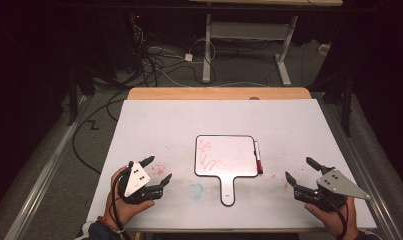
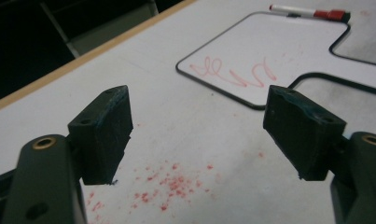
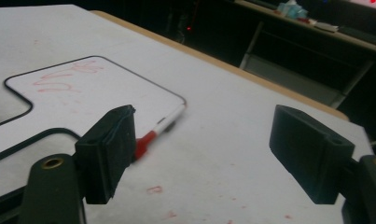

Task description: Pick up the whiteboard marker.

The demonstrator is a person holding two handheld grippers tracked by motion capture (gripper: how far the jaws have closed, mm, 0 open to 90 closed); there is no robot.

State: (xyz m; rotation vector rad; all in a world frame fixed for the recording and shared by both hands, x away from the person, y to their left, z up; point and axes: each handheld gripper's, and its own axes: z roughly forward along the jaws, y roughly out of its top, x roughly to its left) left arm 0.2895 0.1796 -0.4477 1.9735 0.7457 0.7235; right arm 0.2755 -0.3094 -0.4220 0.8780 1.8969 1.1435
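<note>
A small handheld whiteboard with a black rim and a handle lies in the middle of the white table; red scribbles mark its left part. A white marker with a red cap lies along the board's right edge. My left gripper rests open at the front left, jaws wide apart and empty, pointing toward the board. My right gripper is open at the front right, also empty, to the right of the marker.
The white table top carries red ink specks near the left gripper and a faint blue smudge. A wooden edge borders the far side. Cables and another table's legs are on the floor beyond.
</note>
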